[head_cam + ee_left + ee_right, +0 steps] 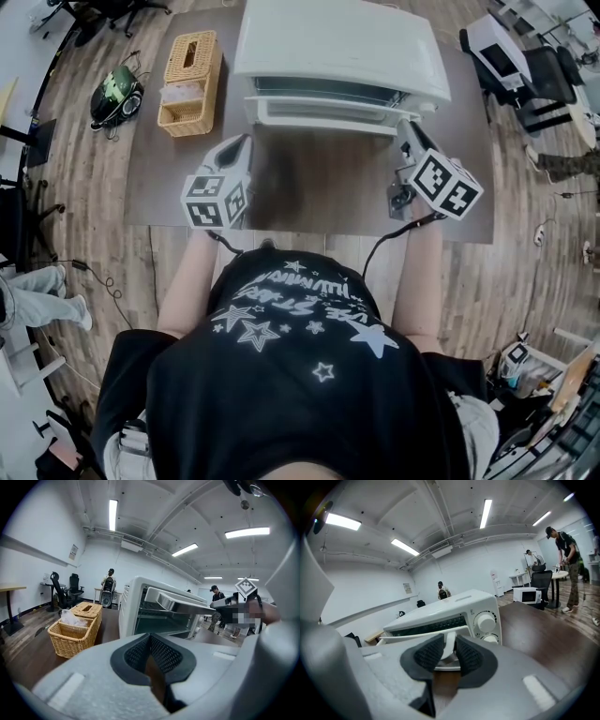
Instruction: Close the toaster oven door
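No wording is legible.

- Shirt print: white lettering among stars, upside down in the head view, not decipherable.
- Wall notice: too small to read.
- Toaster oven dial: tick marks, figures unresolved.
- Left marker cube and right marker cube: coded black-and-white squares, no characters.

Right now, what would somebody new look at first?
A big white toaster oven sits at the table's far middle, its door half open. The right gripper grips that door, and a wicker basket stands left of the oven.
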`<act>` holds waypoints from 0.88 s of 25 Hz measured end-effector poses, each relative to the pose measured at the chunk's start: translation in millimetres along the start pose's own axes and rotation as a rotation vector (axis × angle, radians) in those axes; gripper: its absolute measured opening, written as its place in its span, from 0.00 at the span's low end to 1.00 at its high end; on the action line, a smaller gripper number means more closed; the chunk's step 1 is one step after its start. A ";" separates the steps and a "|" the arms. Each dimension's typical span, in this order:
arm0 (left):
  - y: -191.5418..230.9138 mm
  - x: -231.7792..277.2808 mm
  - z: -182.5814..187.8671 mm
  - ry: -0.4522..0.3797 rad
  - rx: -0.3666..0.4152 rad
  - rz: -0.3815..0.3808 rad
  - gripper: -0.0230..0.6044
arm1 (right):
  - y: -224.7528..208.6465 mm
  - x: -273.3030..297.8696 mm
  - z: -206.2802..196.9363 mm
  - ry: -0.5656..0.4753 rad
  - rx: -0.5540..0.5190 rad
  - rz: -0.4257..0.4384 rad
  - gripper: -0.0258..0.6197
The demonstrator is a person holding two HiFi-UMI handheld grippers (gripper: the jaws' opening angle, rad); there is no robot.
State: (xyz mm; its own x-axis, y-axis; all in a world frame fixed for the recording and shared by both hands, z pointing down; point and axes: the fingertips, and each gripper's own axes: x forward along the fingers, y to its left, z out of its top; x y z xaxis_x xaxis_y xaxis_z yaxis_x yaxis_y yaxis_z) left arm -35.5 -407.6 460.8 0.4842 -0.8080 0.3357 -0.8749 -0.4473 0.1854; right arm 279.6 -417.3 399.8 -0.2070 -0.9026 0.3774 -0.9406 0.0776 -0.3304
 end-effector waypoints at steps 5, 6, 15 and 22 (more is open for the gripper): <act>3.4 6.1 5.6 -0.004 -0.004 -0.008 0.05 | 0.0 8.6 10.9 -0.012 -0.004 -0.013 0.18; 4.2 6.9 6.5 -0.004 -0.005 -0.009 0.05 | 0.0 9.9 12.9 -0.015 -0.003 -0.015 0.18; 11.9 11.5 7.3 0.001 -0.019 -0.021 0.05 | -0.2 23.9 25.2 -0.037 -0.001 -0.034 0.18; 13.4 12.6 7.1 0.013 -0.017 -0.036 0.05 | 0.0 28.7 31.4 -0.047 0.001 -0.054 0.17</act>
State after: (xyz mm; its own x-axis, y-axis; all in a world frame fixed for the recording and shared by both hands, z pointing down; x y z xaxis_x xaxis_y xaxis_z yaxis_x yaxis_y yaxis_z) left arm -41.1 -426.5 461.0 0.5152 -0.7864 0.3410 -0.8571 -0.4690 0.2134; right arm 282.1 -456.5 383.5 -0.1426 -0.9245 0.3536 -0.9500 0.0276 -0.3111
